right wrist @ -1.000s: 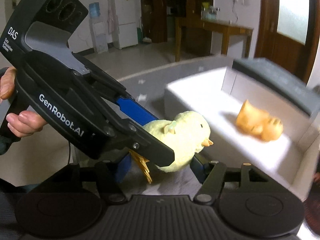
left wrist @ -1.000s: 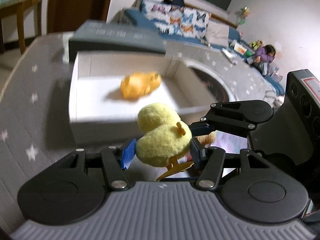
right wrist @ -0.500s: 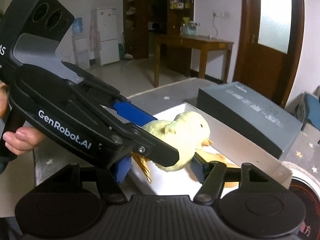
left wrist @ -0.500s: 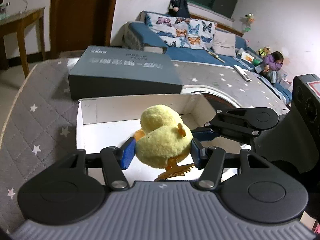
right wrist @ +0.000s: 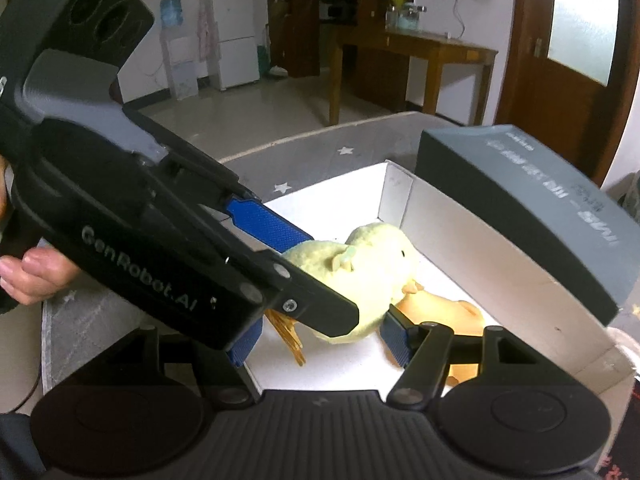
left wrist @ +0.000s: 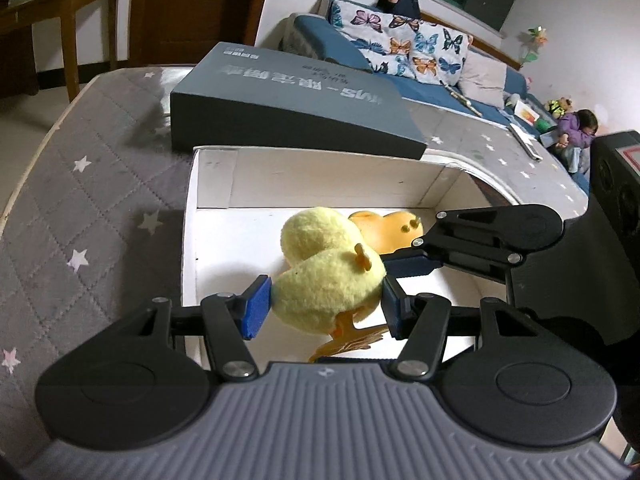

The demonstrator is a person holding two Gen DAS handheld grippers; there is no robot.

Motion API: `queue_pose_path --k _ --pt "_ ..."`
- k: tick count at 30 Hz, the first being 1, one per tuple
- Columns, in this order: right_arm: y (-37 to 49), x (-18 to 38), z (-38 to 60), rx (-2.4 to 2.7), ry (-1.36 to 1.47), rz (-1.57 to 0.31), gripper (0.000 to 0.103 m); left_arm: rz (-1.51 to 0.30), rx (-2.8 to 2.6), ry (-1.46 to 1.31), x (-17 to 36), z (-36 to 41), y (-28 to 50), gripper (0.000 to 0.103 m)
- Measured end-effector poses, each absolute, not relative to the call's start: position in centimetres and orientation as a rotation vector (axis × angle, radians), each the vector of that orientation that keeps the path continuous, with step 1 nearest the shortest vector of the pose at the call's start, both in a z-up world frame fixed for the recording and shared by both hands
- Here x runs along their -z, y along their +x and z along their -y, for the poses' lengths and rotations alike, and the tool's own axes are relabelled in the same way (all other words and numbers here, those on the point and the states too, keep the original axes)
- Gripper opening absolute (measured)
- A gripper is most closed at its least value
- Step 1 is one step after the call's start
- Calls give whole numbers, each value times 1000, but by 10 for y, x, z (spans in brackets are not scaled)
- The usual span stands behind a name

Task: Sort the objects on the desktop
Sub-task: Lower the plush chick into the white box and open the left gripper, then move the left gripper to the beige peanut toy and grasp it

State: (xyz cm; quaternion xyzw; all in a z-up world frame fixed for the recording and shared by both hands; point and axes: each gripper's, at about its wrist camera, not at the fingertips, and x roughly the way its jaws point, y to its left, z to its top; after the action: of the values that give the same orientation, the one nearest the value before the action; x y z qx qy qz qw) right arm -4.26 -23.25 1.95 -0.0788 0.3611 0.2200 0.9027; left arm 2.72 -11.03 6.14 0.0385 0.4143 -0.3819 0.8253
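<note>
A yellow plush chick (left wrist: 328, 284) (right wrist: 372, 256) with orange feet hangs just above the floor of an open white box (left wrist: 320, 176) (right wrist: 480, 240). My left gripper (left wrist: 325, 304) is shut on its body, a blue pad pressing each side. My right gripper (right wrist: 320, 340) grips the same chick from the right; its near pad is hidden behind the left gripper (right wrist: 334, 276), which crosses in front. One right finger (left wrist: 412, 266) touches the chick's flank. An orange toy (left wrist: 384, 232) (right wrist: 440, 312) lies in the box just behind the chick.
A dark grey flat box (left wrist: 296, 96) (right wrist: 540, 200) leans against the white box's far wall. Both stand on a grey quilted cloth with stars (left wrist: 80, 200). A hand (right wrist: 32, 276) holds the left gripper's handle. A sofa (left wrist: 400, 44) and a seated person (left wrist: 576, 128) are beyond.
Both grippers carried the chick forward from in front of the white box to over its inside. The orange toy now sits right behind the chick. Both grips stayed the same.
</note>
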Motion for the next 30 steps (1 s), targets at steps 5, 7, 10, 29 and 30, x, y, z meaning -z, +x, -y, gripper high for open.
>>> queue_pose_path --k 5,7,10,29,30 --pt "-28 -11 236 -461 -105 -792 67 -903 785 81 -54 110 33 59" --pt "-27 -9 238 -461 -90 -799 68 -908 778 81 -53 109 33 59" --pt "-28 -10 241 -452 -71 -800 73 -908 769 87 -52 108 34 59" --pt "-135 -57 269 -339 -69 -634 76 -738 865 97 -98 89 -44 59" --pt "-143 -58 271 -330 -70 -628 76 -728 882 102 -99 88 -52 59"
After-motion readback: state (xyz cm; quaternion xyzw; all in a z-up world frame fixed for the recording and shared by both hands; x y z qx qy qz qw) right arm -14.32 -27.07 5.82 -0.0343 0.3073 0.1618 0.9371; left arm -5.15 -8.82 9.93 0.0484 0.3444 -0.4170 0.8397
